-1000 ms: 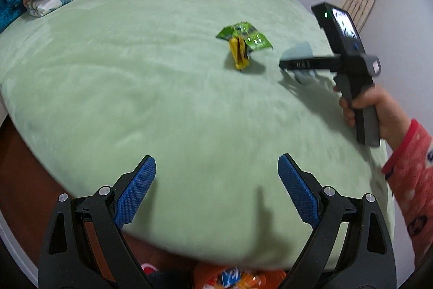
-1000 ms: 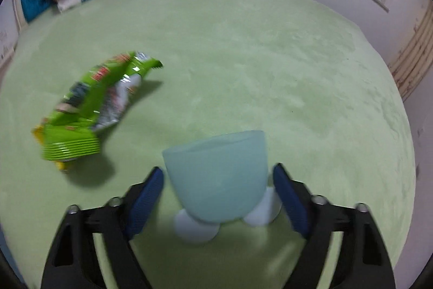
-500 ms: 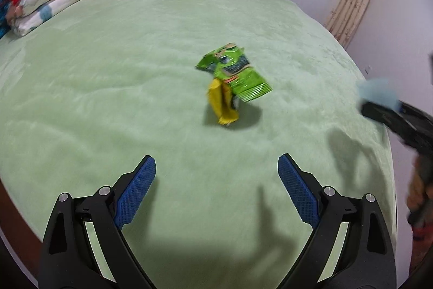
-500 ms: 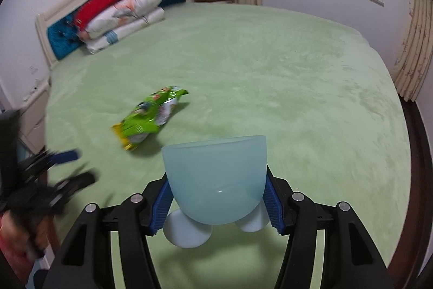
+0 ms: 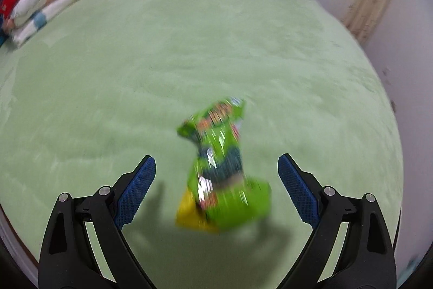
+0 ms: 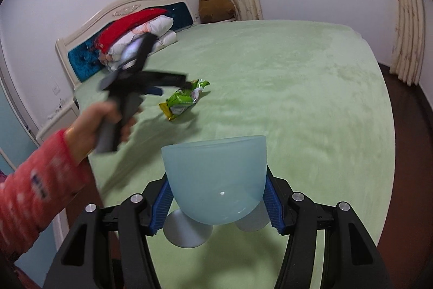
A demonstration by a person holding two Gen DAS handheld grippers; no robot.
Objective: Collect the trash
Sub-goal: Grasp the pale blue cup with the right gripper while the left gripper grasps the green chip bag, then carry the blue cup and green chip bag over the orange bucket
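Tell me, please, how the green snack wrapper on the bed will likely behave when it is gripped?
The green snack wrapper looks crumpled and shiny, so it will probably flex and crush rather than stay stiff. It seems empty, thus likely very light. The glossy film may slip between the open left hand-held gripper's pads, and the soft bed gives underneath.

Print on green snack wrapper (image 5: pixel 220 167) blurred, nothing legible
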